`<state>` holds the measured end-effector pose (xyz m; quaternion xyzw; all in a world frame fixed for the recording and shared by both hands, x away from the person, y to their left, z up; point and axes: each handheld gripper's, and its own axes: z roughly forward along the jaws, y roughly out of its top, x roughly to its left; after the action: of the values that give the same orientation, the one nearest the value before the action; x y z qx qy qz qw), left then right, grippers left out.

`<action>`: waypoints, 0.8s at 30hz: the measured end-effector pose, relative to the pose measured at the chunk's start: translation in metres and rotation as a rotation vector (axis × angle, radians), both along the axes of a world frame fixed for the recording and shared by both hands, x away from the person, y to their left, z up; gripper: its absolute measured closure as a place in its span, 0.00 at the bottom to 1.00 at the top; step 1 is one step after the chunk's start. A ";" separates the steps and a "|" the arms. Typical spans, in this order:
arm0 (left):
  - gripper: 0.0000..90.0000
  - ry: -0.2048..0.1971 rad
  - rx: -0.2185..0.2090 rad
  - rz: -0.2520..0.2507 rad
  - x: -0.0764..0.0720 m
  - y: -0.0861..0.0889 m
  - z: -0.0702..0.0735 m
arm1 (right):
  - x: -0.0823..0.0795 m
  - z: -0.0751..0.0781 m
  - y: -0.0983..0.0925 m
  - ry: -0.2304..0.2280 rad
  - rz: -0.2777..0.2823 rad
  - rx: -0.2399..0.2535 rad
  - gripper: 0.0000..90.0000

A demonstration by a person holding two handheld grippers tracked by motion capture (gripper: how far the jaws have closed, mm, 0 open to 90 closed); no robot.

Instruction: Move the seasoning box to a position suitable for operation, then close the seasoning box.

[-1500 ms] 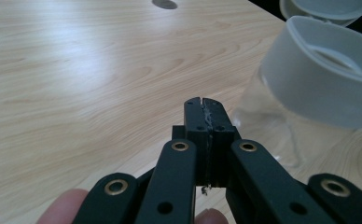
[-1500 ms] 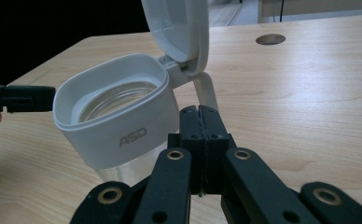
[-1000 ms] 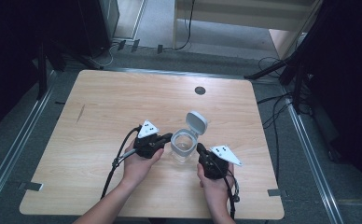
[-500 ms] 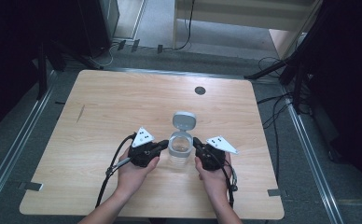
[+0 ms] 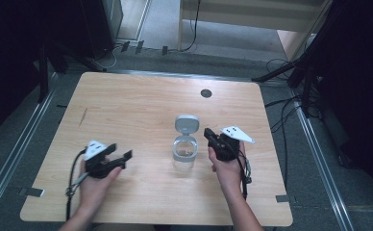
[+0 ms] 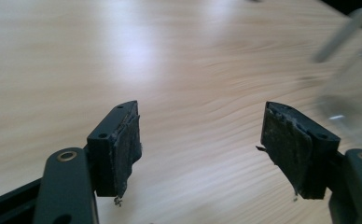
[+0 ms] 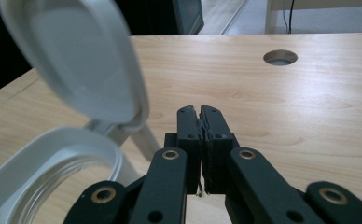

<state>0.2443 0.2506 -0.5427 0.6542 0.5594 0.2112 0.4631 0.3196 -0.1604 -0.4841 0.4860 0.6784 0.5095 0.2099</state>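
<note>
1. Two grippers work at a wooden table (image 5: 141,110), one in each hand, with a clear jar (image 5: 183,155) standing between them near the table's middle.
2. Its hinged lid (image 5: 186,123) is flipped up and back on the far side, so the mouth is open. The high view is too small to tell whether anything is inside.
3. Left gripper (image 5: 119,156) sits well apart from the jar, toward the left front. That reads as a hand that has nothing to steady at present.
4. Its jaws stand wide apart and grasp nothing; in its own view bare wood lies between the worn pads (image 6: 128,140).
5. Right gripper (image 5: 207,134) hovers just beside the jar's right side, near the lid hinge. Likely it is placed there to nudge or close the lid.
6. Its jaws are pressed together with nothing between them, and I see no contact with the jar.
</note>
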 end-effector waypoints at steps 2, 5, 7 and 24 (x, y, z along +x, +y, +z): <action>0.31 0.002 0.007 0.024 -0.004 0.015 -0.001 | 0.006 0.003 -0.002 0.000 -0.002 0.011 1.00; 0.31 -0.025 0.078 0.127 -0.022 0.065 -0.004 | 0.015 0.006 -0.001 0.008 0.006 0.021 1.00; 0.30 -0.024 0.082 0.140 -0.024 0.073 -0.006 | 0.021 0.008 0.000 0.004 0.018 0.027 1.00; 0.28 -0.019 0.102 0.118 -0.022 0.069 -0.009 | 0.039 0.034 0.020 -0.011 0.137 0.064 1.00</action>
<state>0.2224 0.3194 -0.5513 0.6408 0.5812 0.2723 0.4212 0.3587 -0.1407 -0.4503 0.4420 0.6923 0.5467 0.1626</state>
